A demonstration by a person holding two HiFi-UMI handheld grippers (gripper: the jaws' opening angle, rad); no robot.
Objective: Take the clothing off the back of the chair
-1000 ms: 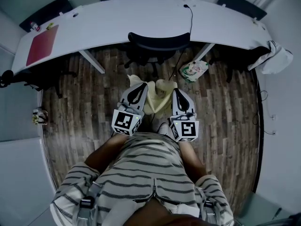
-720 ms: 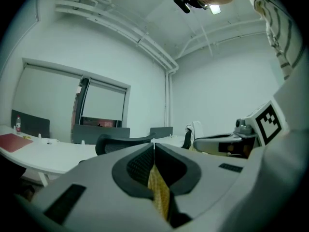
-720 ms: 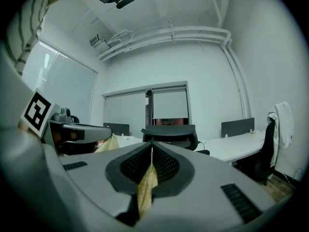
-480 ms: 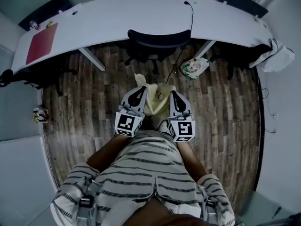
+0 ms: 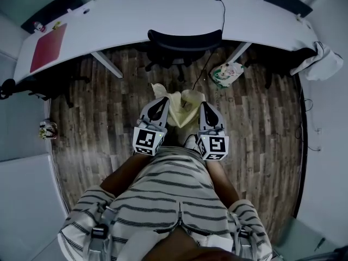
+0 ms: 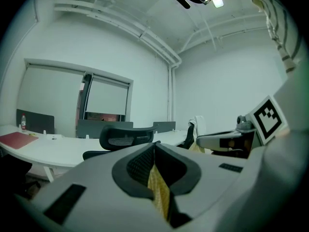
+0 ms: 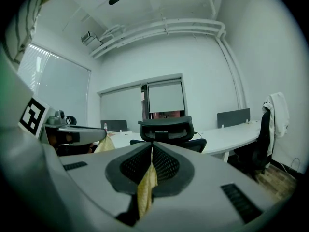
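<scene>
Head view, tongs: the left tongs (image 5: 161, 101) and right tongs (image 5: 203, 105) are side by side just in front of the person's striped shirt (image 5: 168, 194). Each is pinched onto an edge of the yellow clothing (image 5: 179, 103).
Head view, clothing: it is bunched between the two tongs above the wooden floor (image 5: 109, 118), well apart from the chair (image 5: 185, 39).
Head view, chair: it is black and pushed in at the curved white bench (image 5: 136, 18), and the clothing is clear of its back.
Head view, bench: a red mat (image 5: 48, 49) lies near its left end.
Left gripper view, tongs: the jaws are pressed together with a yellow fold clamped in the slit. The chair and bench are ahead.
Right gripper view, tongs: the jaws are together on a strip of yellow fabric that hangs down from the slit. The chair is straight ahead.
Right gripper view, far right: a white garment (image 7: 277, 111) is draped over another seat.
</scene>
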